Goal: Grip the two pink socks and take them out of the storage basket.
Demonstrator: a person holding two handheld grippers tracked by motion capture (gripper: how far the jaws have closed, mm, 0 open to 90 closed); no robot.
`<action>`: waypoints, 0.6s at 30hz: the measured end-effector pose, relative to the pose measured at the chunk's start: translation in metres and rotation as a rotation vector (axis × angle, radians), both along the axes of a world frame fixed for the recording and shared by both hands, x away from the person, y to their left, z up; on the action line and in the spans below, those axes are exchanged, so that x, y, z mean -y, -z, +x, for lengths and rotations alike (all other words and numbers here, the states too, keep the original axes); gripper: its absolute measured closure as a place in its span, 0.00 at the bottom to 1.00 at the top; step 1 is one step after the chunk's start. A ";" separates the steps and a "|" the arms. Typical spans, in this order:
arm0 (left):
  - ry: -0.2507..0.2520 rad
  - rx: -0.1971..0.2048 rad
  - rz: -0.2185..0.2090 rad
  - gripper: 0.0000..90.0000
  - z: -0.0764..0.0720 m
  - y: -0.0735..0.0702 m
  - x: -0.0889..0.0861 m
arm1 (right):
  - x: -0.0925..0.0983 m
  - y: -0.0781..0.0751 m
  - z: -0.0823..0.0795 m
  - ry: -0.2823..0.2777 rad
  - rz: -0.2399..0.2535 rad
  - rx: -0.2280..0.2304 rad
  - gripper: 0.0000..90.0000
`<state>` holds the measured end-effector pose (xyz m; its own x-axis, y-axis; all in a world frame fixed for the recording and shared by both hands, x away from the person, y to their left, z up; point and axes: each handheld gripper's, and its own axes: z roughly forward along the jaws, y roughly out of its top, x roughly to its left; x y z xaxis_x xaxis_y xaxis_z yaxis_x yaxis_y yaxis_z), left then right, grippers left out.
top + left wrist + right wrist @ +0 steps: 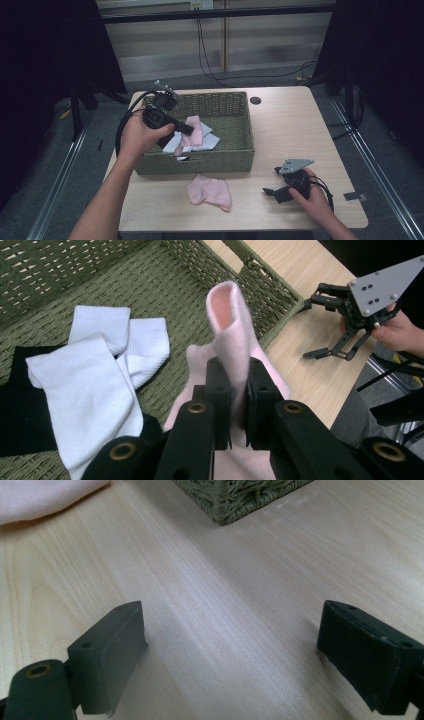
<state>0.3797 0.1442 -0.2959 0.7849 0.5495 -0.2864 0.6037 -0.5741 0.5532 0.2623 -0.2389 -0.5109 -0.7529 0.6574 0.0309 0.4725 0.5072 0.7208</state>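
Observation:
My left gripper (189, 129) hangs over the green wicker basket (235, 160), shut on a pink sock (195, 131). In the left gripper view the pink sock (231, 335) stands up between the two black jaws of that gripper (239, 377), above white socks (97, 385) and a black cloth (20, 415) on the basket floor. A second pink sock (210, 191) lies on the table in front of the basket. Low over the table at the right, my right gripper (270, 181) is open. Its jaws stand wide apart over bare wood, the gripper (232, 650) holding nothing.
The light wooden table (290, 125) has a dark round hole (255, 100) behind the basket. A corner of the basket (235, 497) and an edge of the pink sock (40, 497) lie ahead of the right gripper. Black cables run across the floor behind the table.

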 end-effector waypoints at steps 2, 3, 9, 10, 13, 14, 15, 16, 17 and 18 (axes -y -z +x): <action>0.007 0.004 0.000 0.93 -0.001 0.000 0.000 | 0.000 0.000 0.000 0.000 0.000 0.000 0.12; 0.008 0.003 -0.005 0.93 -0.003 0.000 0.000 | 0.000 0.000 0.000 0.000 0.000 0.000 0.12; 0.031 0.010 -0.014 0.92 -0.011 0.003 -0.001 | 0.000 0.000 0.000 0.000 0.000 0.000 0.12; 0.029 0.009 -0.019 0.92 -0.013 0.004 0.000 | 0.000 0.000 0.000 0.000 0.000 0.000 0.12; 0.040 0.009 -0.026 0.92 -0.020 0.007 0.000 | 0.000 0.000 0.000 0.000 0.000 0.000 0.12; 0.048 0.010 -0.025 0.92 -0.022 0.009 0.001 | 0.000 0.000 0.000 0.000 0.000 0.000 0.12; 0.052 0.011 -0.035 0.92 -0.028 0.012 0.002 | 0.000 0.000 0.000 0.000 0.000 0.000 0.12; 0.052 0.011 -0.035 0.92 -0.028 0.012 0.002 | 0.000 0.000 0.000 0.000 0.000 0.000 0.12; 0.057 0.011 -0.041 0.92 -0.031 0.014 0.003 | 0.000 0.000 0.000 0.000 0.000 0.000 0.12; 0.070 0.009 -0.041 0.92 -0.033 0.015 0.003 | 0.000 0.000 0.000 0.000 0.000 0.000 0.12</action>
